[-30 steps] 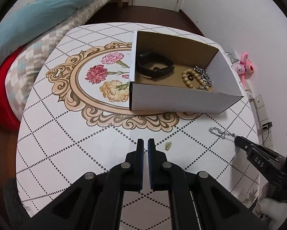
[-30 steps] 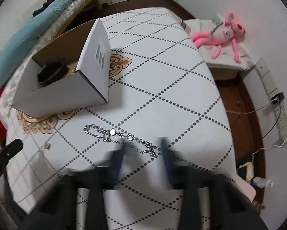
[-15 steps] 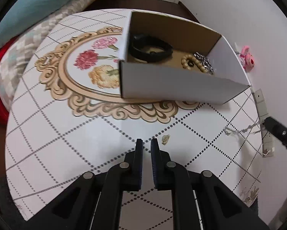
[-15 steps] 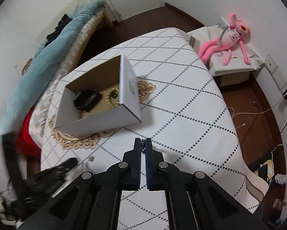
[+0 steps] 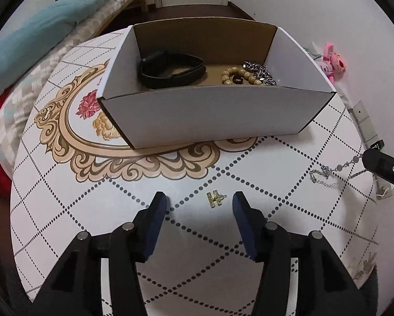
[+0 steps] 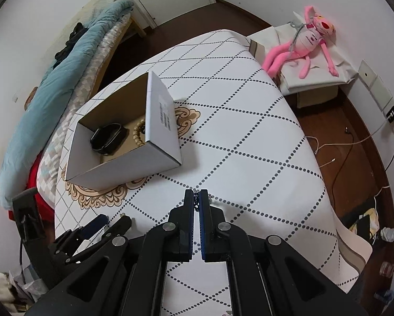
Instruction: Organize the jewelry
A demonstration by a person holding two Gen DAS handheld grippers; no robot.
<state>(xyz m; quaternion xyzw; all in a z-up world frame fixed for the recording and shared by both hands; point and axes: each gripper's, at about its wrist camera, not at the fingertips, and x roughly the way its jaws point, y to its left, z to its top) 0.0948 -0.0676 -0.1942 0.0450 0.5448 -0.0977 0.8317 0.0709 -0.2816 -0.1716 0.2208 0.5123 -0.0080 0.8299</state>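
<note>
An open white cardboard box (image 5: pixel 202 113) (image 6: pixel 162 155) stands on the round table. It holds a black band (image 5: pixel 170 69), a wooden bead bracelet (image 5: pixel 239 77) and a silver chain (image 5: pixel 262 71). A small gold earring (image 5: pixel 216 198) lies on the table between the fingers of my open left gripper (image 5: pixel 199 202). My right gripper (image 6: pixel 197 197) is shut on a silver chain necklace (image 5: pixel 328 172). The necklace hangs from it and partly rests on the table to the right of the box.
The table (image 6: pixel 236 137) has a white dotted-diamond cloth with a floral medallion (image 5: pixel 73 131). A bed with a teal blanket (image 6: pixel 52 84) lies to the left. A pink plush toy (image 6: pixel 304 44) sits on a low stand at the right. Cables lie on the floor (image 6: pixel 354 137).
My left gripper has opened and moved forward around the gold earring. My right gripper closed on the silver necklace and lifted it off the table.
</note>
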